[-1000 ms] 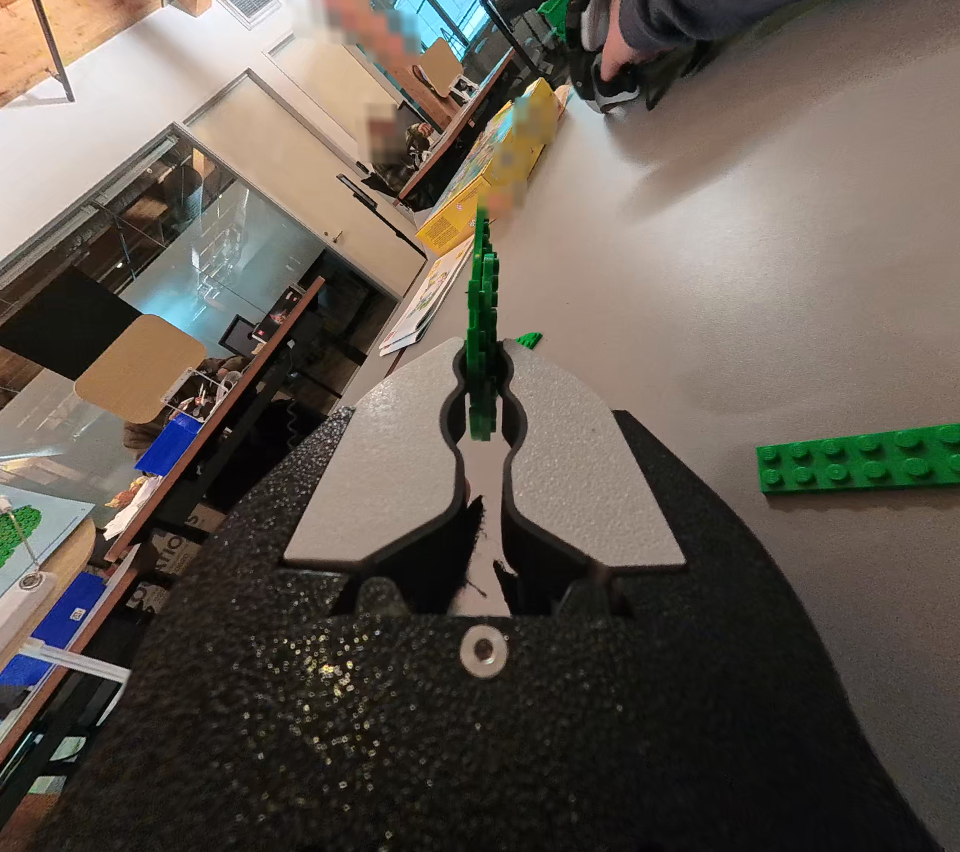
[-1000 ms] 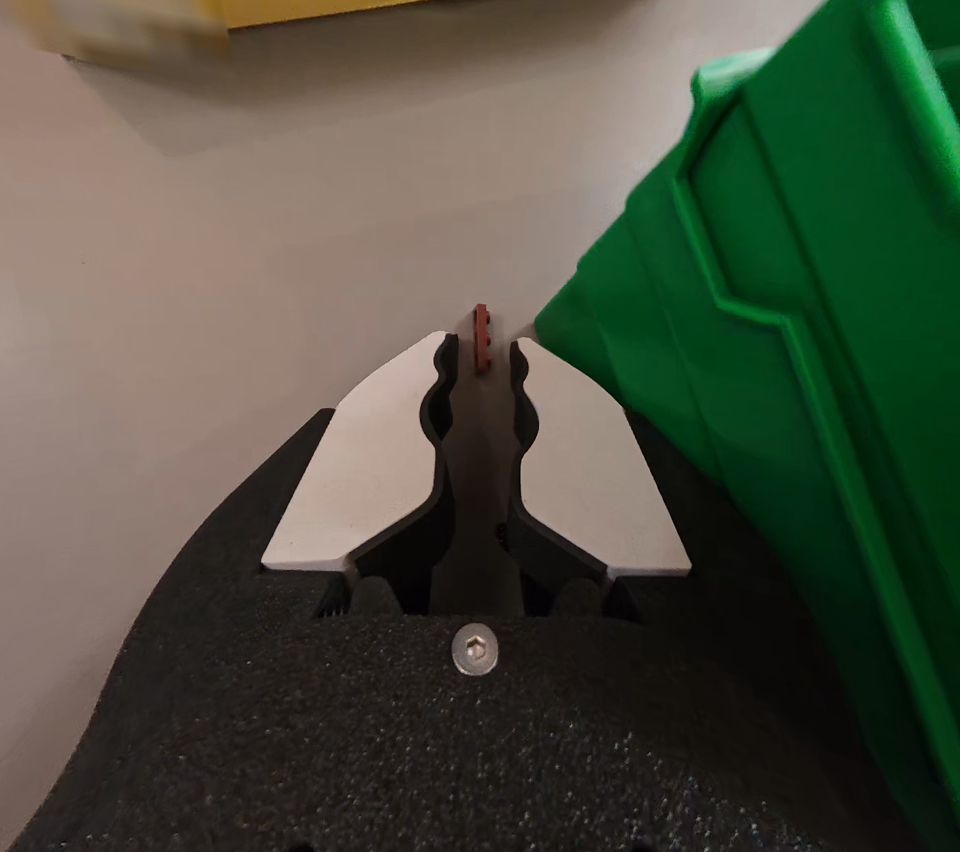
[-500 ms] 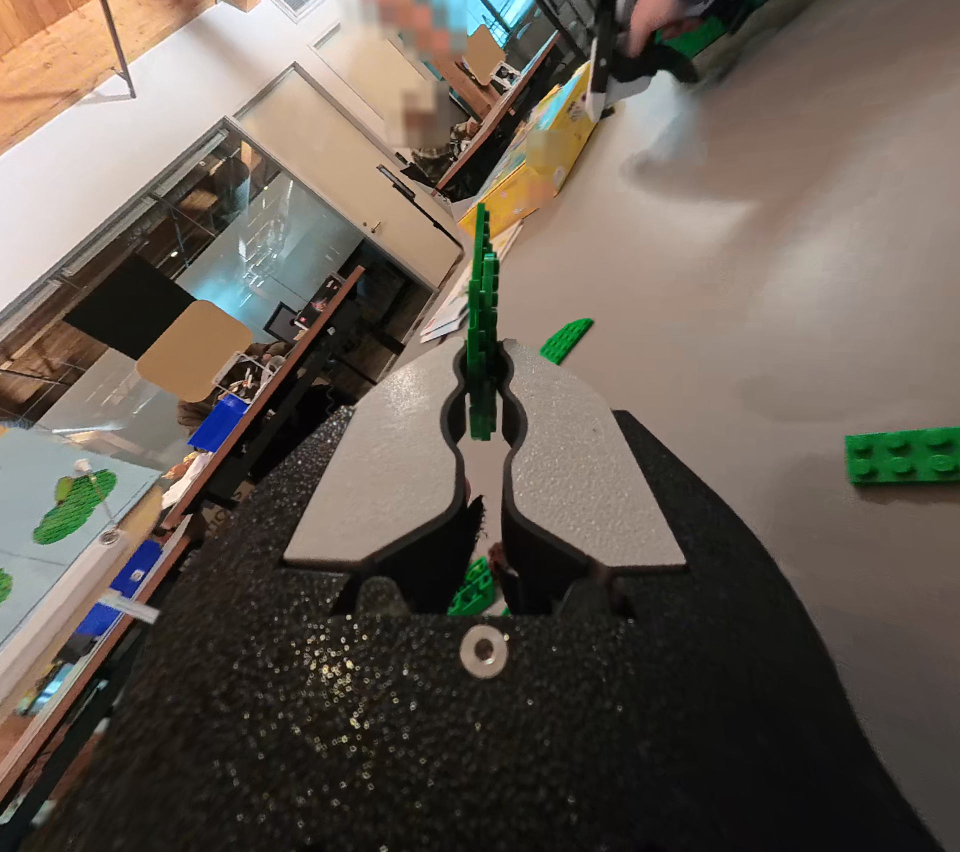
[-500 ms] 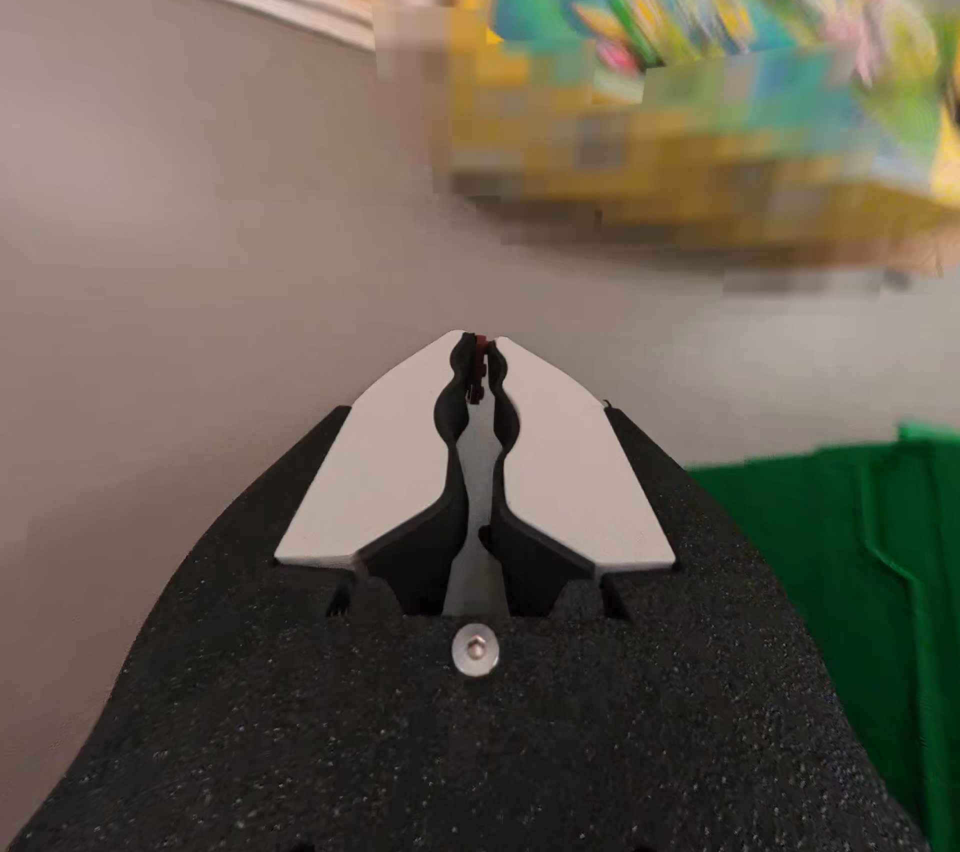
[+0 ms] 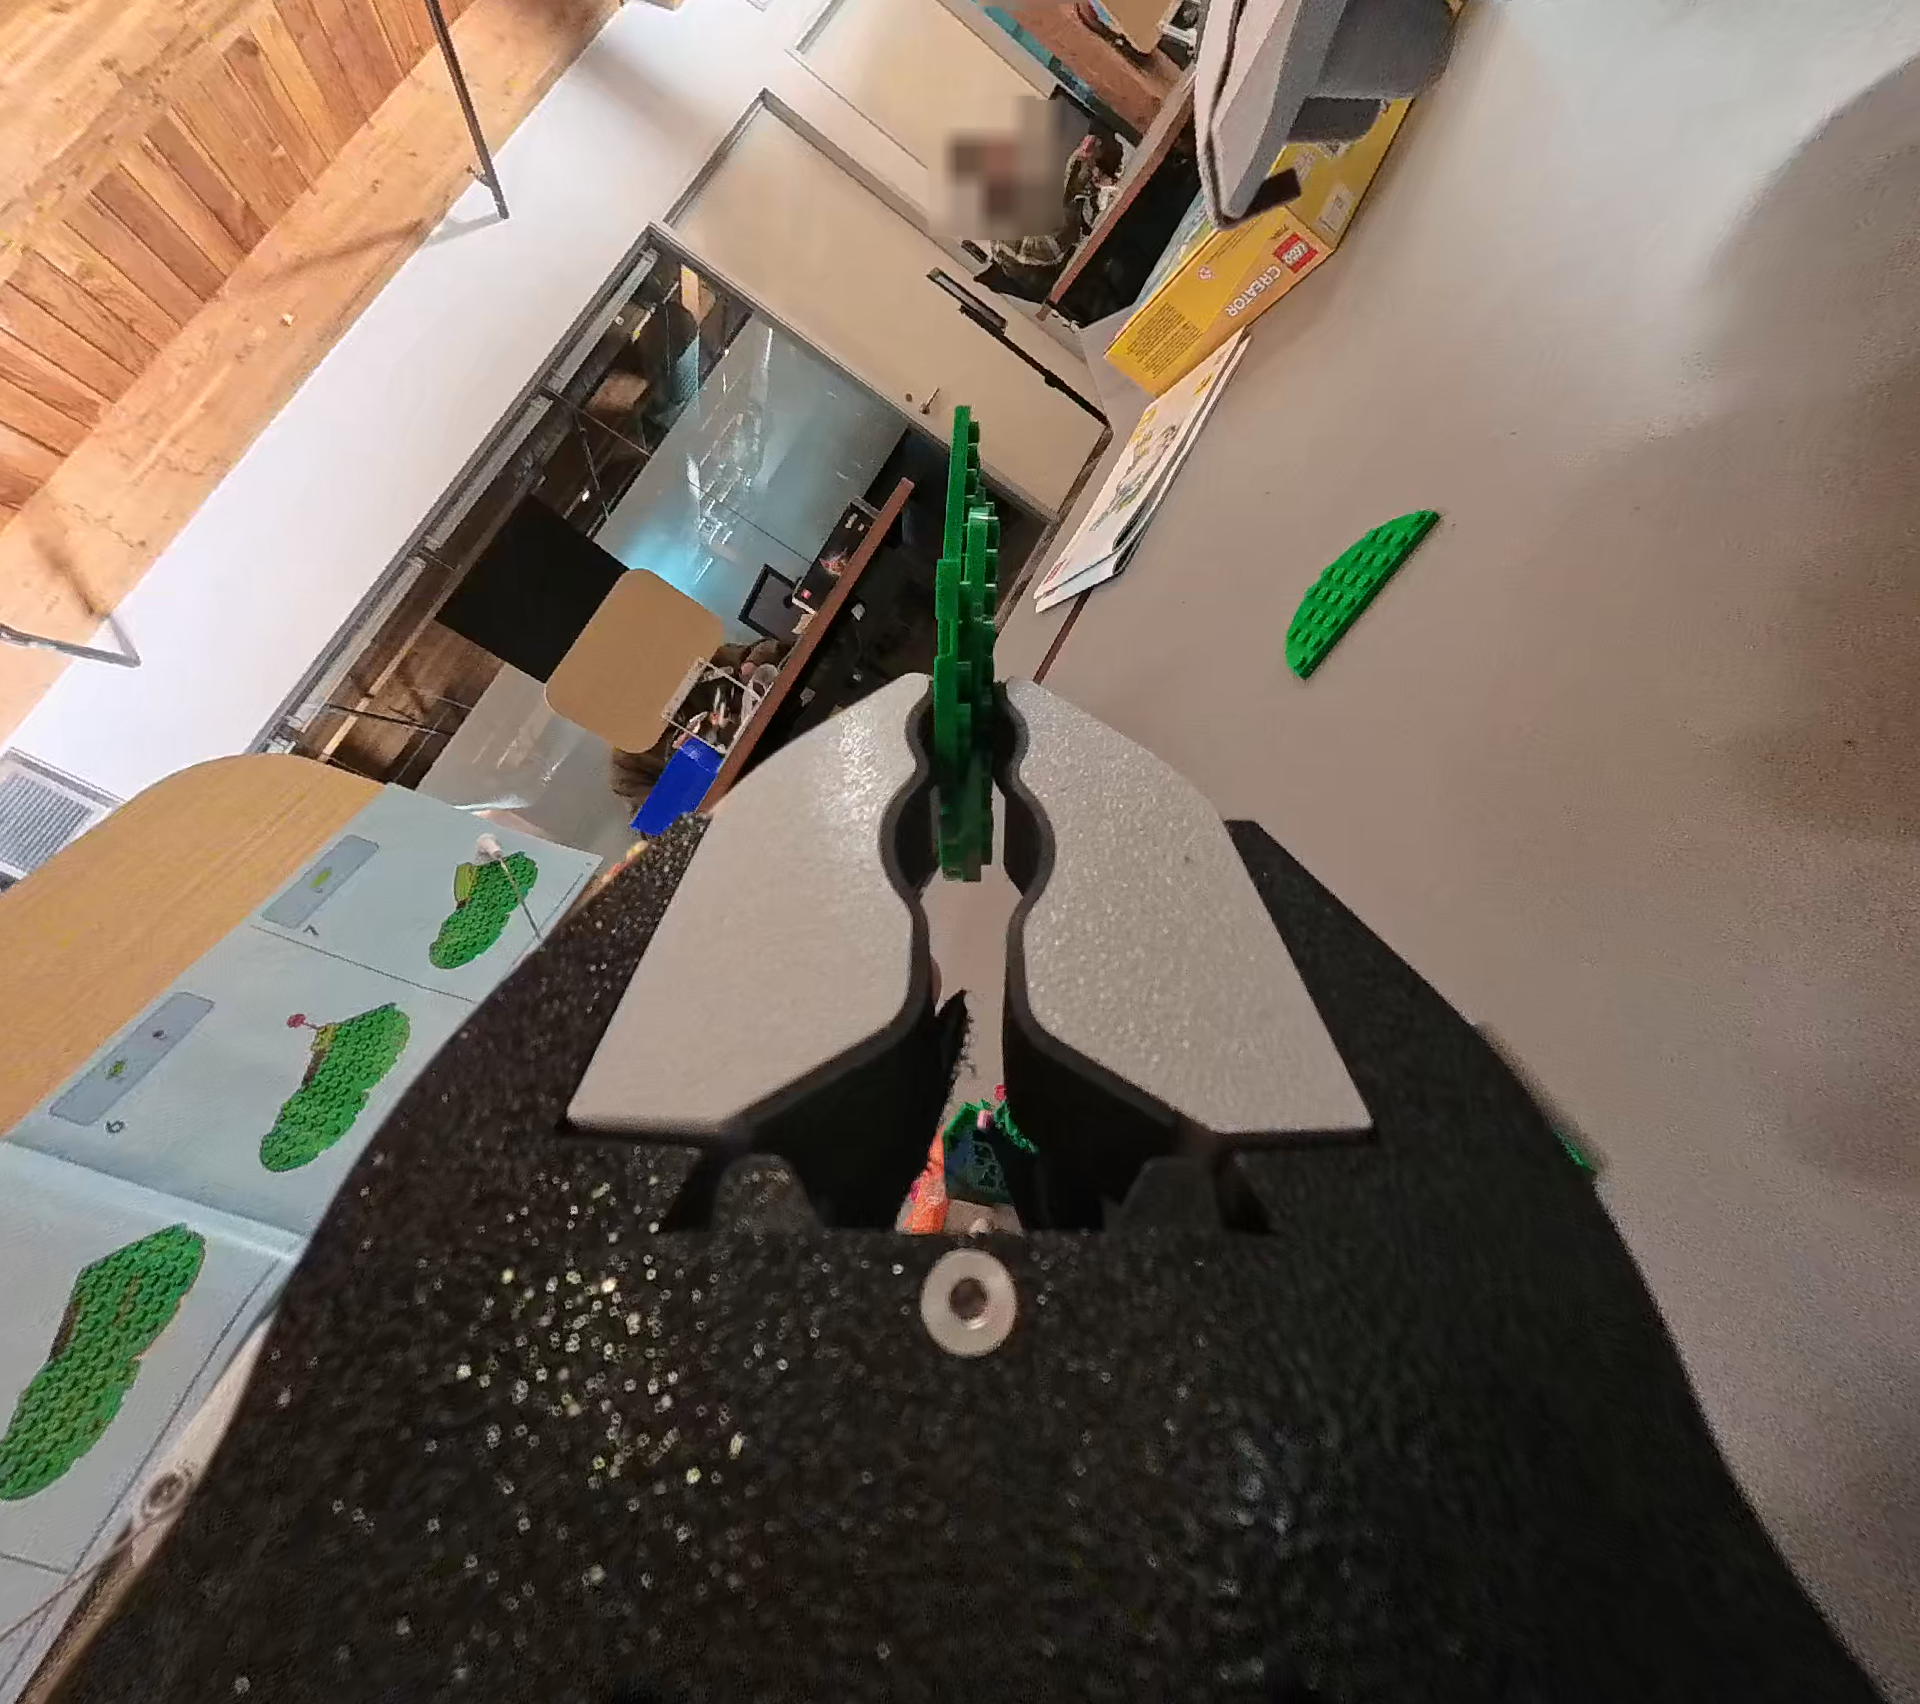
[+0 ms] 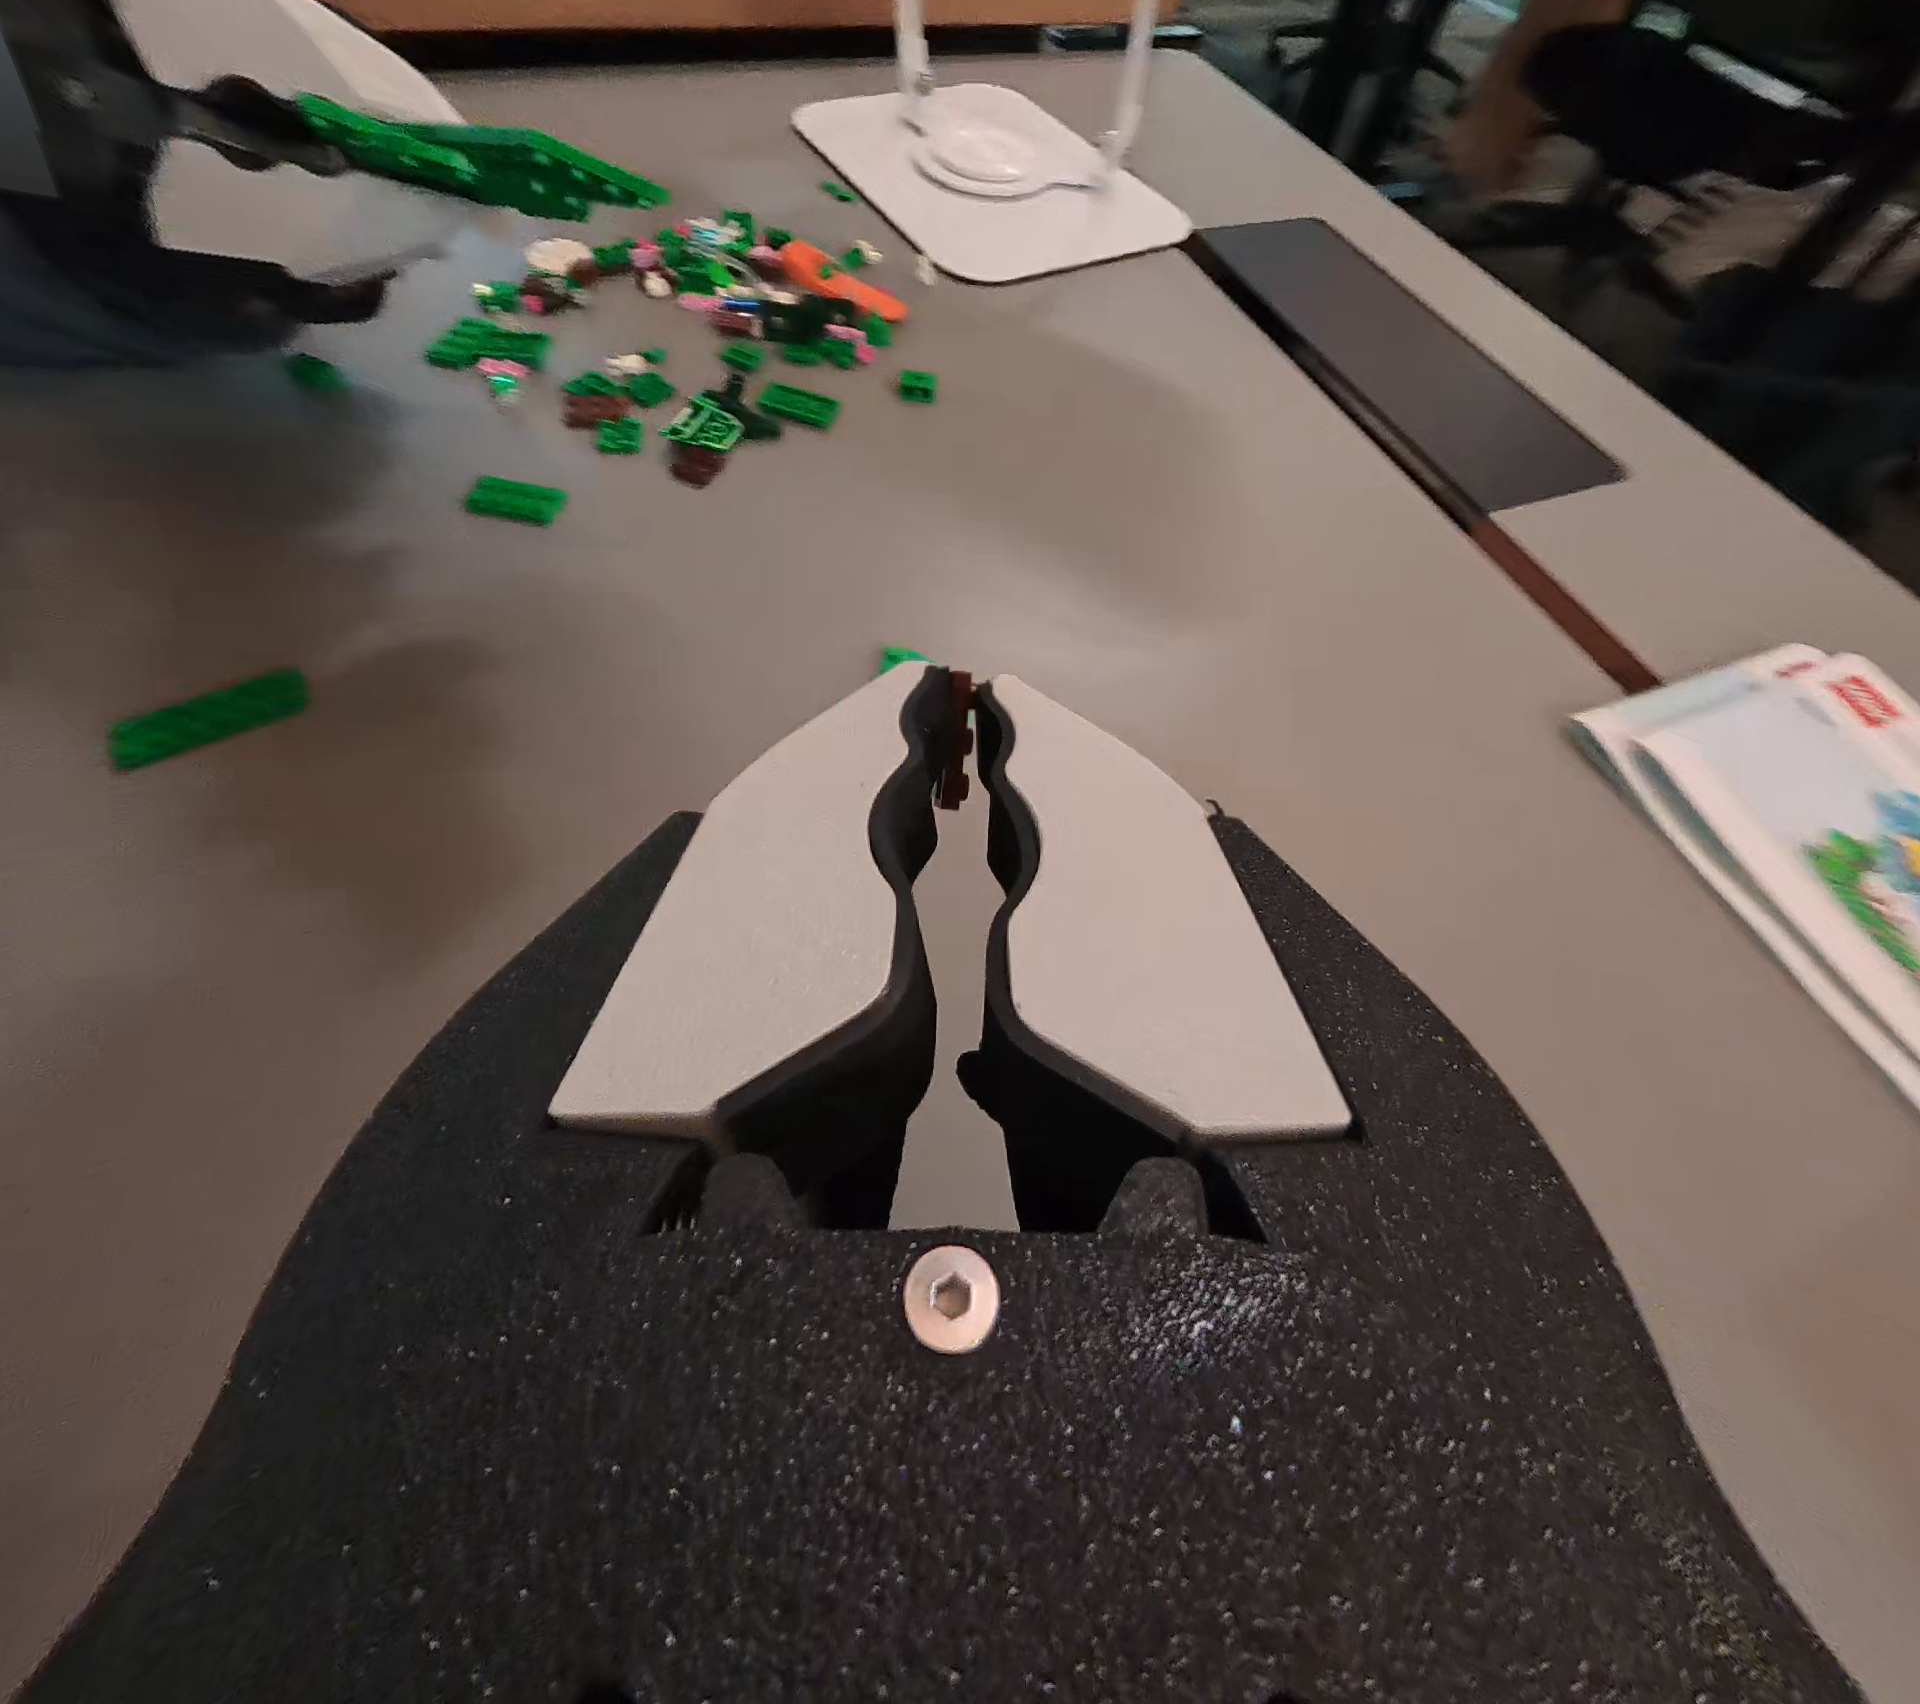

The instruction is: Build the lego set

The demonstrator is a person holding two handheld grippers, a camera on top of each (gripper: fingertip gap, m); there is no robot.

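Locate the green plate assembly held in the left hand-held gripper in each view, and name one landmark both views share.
Left wrist view: the green plate assembly stands edge-on at centre, clamped between the left hand-held gripper fingers.
Right wrist view: it shows at upper left, sticking out flat above the loose brick pile.
Shared landmark: the instruction booklets on the grey table.

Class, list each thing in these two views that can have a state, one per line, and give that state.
Left gripper: shut on the green plate assembly.
Green plate assembly: held edge-on, off the table.
Right gripper: shut on the small brown piece.
Small brown piece: pinched at the tips.
Half-round green plate: lying flat, loose.
Instruction booklet: closed.
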